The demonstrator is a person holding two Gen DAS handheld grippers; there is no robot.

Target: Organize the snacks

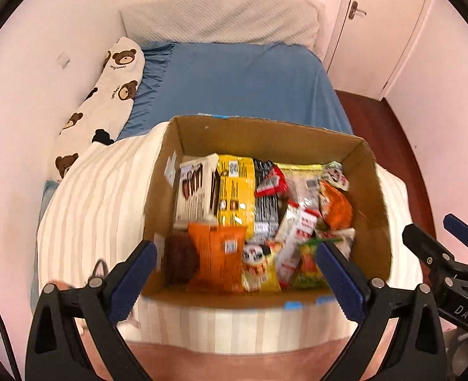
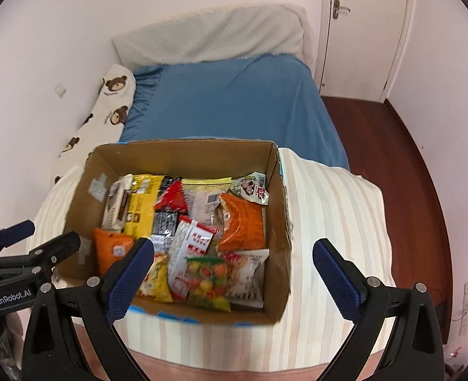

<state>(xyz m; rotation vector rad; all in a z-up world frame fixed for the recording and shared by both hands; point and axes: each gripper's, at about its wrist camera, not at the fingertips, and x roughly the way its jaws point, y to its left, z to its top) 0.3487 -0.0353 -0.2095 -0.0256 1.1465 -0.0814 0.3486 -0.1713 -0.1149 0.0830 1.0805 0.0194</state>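
Both grippers, left gripper (image 1: 235, 266) & right gripper (image 2: 234, 266), hang spread wide, empty, over the cardboard box (image 2: 183, 155). Risk: overlapping snack packets (image 2: 202, 231) — a pinch could snag two, or crush one.

An open cardboard box (image 2: 183, 155) fills the middle of the frame, packed with snack packets (image 2: 199, 225), resting on a striped blanket (image 2: 329, 209) over the bed (image 2: 230, 101). The right tool (image 2: 232, 250) hangs spread wide at lower centre, empty; the left tool (image 2: 27, 241) shows at the lower left edge.
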